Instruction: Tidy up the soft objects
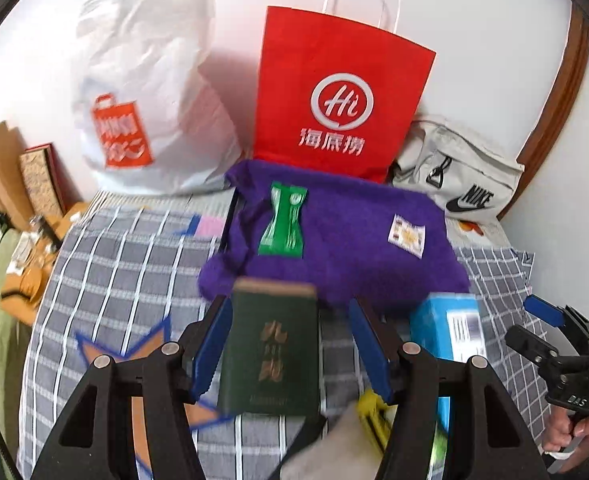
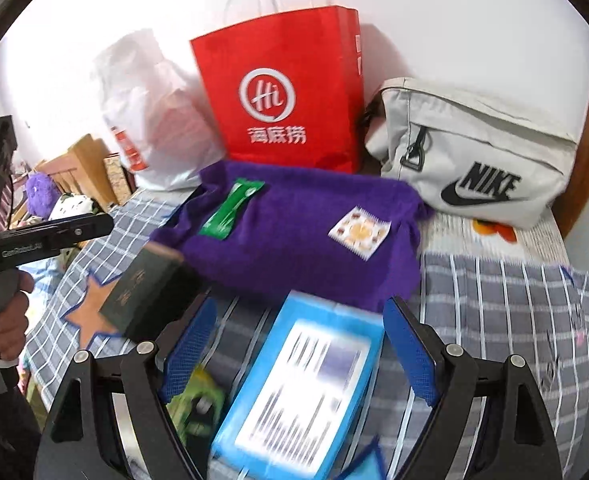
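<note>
Purple towel (image 1: 346, 236) lies flat on the checked bedspread (image 1: 106, 264), straight ahead of both tongs and beyond the hard items nearest them. Long axis runs left to right across both views. On it: green sachet (image 1: 283, 220) toward the left, small patterned sachet (image 1: 407, 236) toward the right.

Left gripper (image 1: 290, 344) stands open, nothing clamped; green booklet (image 1: 272, 348) lies on the bed between its blue pads, pads clear of it on both sides. Towel's near left corner sits just past the booklet.

Right gripper (image 2: 298, 356) stands wide, nothing clamped; blue box (image 2: 302, 384) lies between its pads, towel's near edge just beyond.

Judgement: each hand is about equally near its own end of the towel, so a two-handed pick along the near edge looks natural, once the sachets are off.

Red paper bag (image 2: 290, 92), white plastic bag (image 1: 142, 92) and grey pouch (image 2: 478, 152) stand behind, against the wall.
</note>
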A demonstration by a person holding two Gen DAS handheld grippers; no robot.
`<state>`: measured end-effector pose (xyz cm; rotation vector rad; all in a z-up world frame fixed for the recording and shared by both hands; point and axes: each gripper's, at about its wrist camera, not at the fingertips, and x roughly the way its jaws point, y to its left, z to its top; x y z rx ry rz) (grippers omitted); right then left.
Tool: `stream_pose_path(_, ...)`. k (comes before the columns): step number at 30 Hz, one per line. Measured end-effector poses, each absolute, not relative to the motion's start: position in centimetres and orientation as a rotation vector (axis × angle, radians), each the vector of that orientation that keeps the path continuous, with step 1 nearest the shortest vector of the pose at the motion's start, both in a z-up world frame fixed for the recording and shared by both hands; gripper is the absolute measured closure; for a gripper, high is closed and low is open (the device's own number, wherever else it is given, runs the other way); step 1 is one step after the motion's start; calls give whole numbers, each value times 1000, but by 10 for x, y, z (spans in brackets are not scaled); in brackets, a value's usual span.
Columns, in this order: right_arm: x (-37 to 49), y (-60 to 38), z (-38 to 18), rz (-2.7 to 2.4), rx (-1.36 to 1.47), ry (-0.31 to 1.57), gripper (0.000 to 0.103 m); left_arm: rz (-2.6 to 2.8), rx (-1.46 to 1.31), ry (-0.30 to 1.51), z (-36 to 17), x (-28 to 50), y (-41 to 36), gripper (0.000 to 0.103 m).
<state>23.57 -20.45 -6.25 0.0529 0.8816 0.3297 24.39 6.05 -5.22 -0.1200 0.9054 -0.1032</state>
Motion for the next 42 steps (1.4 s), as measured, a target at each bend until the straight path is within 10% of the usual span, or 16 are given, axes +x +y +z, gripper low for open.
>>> stream_pose_path(13,143,-181,-93,436,46,993,62,-74,-218,903,-82,158,79,44)
stream_pose_path(26,130,-131,-116,380,-264,1009,65,-101,-213,931,-102,134,81,44)
stream_pose_path(31,128,-128,-122,356,-324,994,99,-101,-216,946,-108,132,83,44)
stream_pose_path(42,91,-175,-109,414,-88,963,100,-65,-216,956,-117,121,95,44)
